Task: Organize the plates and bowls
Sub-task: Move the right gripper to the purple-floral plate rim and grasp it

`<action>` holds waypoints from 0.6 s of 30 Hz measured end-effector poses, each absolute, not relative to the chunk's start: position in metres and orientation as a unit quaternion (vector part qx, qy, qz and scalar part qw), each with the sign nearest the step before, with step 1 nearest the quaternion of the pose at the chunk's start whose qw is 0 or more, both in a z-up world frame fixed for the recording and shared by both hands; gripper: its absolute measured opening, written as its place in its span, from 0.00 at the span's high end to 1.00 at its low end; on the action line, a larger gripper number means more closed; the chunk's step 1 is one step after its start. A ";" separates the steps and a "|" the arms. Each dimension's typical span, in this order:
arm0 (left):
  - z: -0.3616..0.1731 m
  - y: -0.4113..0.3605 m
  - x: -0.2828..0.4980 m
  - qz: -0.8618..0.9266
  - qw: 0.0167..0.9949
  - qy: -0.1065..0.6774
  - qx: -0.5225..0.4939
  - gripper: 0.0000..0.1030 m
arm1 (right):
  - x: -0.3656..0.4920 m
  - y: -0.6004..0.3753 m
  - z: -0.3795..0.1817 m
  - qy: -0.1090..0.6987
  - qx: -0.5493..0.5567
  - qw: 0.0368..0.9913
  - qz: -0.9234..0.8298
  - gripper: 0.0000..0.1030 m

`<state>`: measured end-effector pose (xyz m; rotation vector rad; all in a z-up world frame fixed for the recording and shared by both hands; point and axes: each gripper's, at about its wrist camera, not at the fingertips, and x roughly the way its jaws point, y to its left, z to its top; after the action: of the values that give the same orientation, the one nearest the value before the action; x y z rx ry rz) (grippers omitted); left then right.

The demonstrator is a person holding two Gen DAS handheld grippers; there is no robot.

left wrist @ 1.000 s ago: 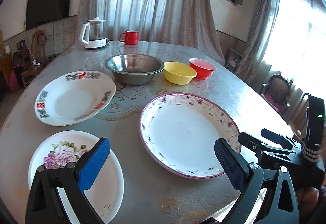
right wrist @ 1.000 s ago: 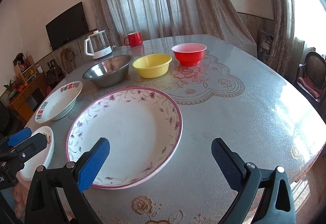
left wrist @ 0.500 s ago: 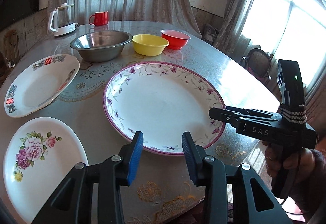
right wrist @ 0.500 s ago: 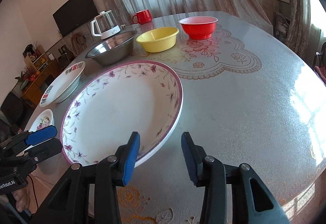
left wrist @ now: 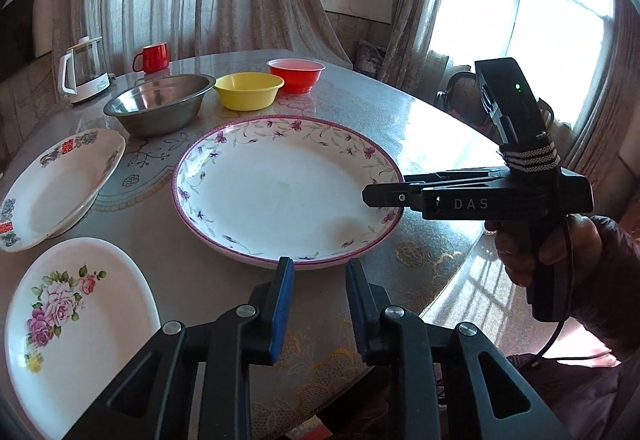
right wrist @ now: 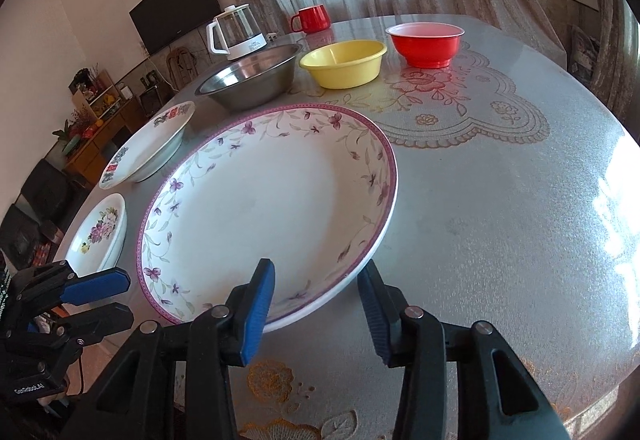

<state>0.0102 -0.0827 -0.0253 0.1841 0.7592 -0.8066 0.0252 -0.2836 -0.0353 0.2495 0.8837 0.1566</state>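
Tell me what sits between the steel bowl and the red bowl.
The yellow bowl sits between the steel bowl and the red bowl, apart from both; both wrist views show it.

We see big white plate point(left wrist: 280, 196) w/ purple rim & vine flowers, white plate point(left wrist: 60, 324) w/ pink roses, white dish point(left wrist: 52, 184) w/ red chars, steel bowl point(left wrist: 160, 108), yellow bowl point(left wrist: 248, 90), red bowl point(left wrist: 295, 74), red mug point(left wrist: 154, 57), blue gripper pads point(left wrist: 280, 304).

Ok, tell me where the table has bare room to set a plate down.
Free: the wide stretch right of the large floral plate, below the red bowl. Crowded: the left side, with the rose plate, red-patterned plate and steel bowl.
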 end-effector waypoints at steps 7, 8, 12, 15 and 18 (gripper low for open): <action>-0.040 -0.093 0.018 -0.367 0.845 0.376 0.099 0.74 | 0.028 -0.282 -0.035 0.427 0.109 0.895 0.071 0.57; -0.042 -0.093 0.021 -0.364 0.843 0.383 0.097 0.74 | 0.028 -0.281 -0.035 0.427 0.107 0.895 0.070 0.57; -0.046 -0.094 0.028 -0.351 0.847 0.391 0.087 0.74 | 0.031 -0.280 -0.035 0.424 0.101 0.898 0.064 0.57; -0.047 -0.097 0.031 -0.336 0.852 0.392 0.087 0.73 | 0.036 -0.280 -0.036 0.420 0.106 0.899 0.066 0.59; -0.047 -0.094 0.039 -0.321 0.856 0.399 0.073 0.74 | 0.044 -0.271 -0.036 0.420 0.090 0.901 0.066 0.59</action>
<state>0.0390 -0.0943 -0.0471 0.1528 0.8383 -0.6740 0.0443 -0.2714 -0.0358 0.1862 0.8694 0.1358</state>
